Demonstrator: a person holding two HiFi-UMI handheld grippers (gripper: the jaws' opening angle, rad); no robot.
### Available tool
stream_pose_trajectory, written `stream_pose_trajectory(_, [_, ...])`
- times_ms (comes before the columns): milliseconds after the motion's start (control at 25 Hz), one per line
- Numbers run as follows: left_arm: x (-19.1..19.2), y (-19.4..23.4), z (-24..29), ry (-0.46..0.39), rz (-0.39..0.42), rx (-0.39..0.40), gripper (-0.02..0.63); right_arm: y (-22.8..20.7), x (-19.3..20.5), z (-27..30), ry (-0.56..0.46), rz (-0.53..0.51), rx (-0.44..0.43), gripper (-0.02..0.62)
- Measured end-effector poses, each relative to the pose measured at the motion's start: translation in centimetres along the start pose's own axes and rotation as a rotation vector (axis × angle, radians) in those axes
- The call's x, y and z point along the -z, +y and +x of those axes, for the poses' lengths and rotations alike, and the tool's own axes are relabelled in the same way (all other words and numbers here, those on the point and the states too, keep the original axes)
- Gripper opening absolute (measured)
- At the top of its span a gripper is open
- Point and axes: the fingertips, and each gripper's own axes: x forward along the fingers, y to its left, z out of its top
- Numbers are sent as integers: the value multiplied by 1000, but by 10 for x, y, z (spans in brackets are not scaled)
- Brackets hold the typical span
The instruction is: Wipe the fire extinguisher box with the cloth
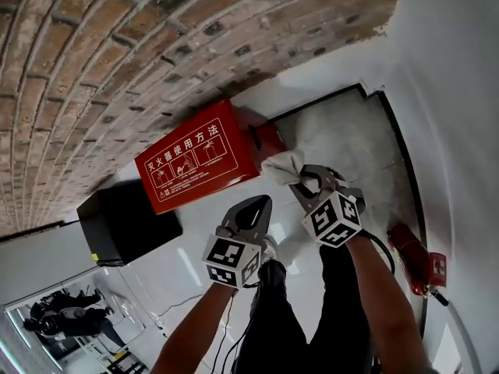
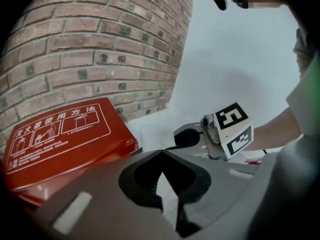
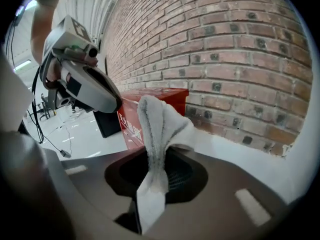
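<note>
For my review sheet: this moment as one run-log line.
right gripper: shut on cloth | left gripper: shut, empty | fire extinguisher box: by brick wall | wipe: contact not visible

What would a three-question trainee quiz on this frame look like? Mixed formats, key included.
1. True or false: the left gripper holds the cloth.
2. Multiple choice: the fire extinguisher box stands at the foot of: A) a brick wall; B) a glass door; C) a shelf.
3. Fill in: the other box beside it is ___ in colour.

Key
1. False. The right gripper is shut on the cloth. The left gripper is shut and empty.
2. A.
3. Black.
</note>
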Motion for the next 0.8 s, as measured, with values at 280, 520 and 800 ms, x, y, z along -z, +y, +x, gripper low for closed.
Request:
stream_pose_trajectory(280, [24, 8, 36, 67, -37, -73, 2, 11, 13, 58, -97, -57, -142, 98])
stream_pose_trajectory(520, [42, 21, 51, 90, -91, -95, 2, -5, -1, 82, -140, -108, -153, 97])
stream_pose_trajectory(800, [61, 16, 73, 117, -74, -60, 2, -38, -23, 106, -148, -190, -138, 95])
